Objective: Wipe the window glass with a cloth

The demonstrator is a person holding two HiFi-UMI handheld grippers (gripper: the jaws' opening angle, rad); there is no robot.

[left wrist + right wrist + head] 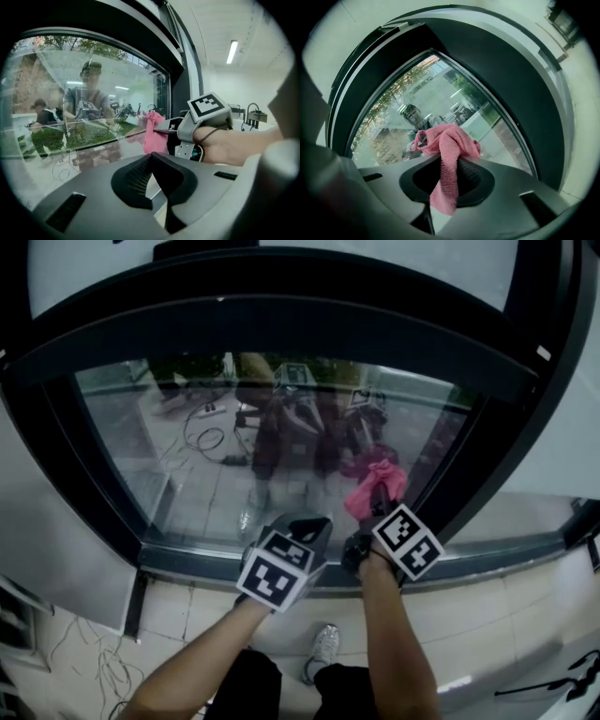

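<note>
A pink cloth (375, 487) is pinched in my right gripper (381, 495), bunched past the jaw tips against the lower right part of the window glass (206, 456). In the right gripper view the cloth (446, 154) hangs down between the shut jaws, with the glass (436, 108) right behind it. My left gripper (314, 524) is shut and holds nothing, just left of the right one near the bottom frame. From the left gripper view I see the cloth (152, 131) and the right gripper (161, 132) ahead of its shut jaws.
A dark window frame (281, 324) surrounds the pane, with a sill (187, 563) along the bottom. The glass reflects a person and indoor equipment. Pale floor tiles (487, 615) and loose cables (103, 667) lie below. A shoe (323, 648) shows between the arms.
</note>
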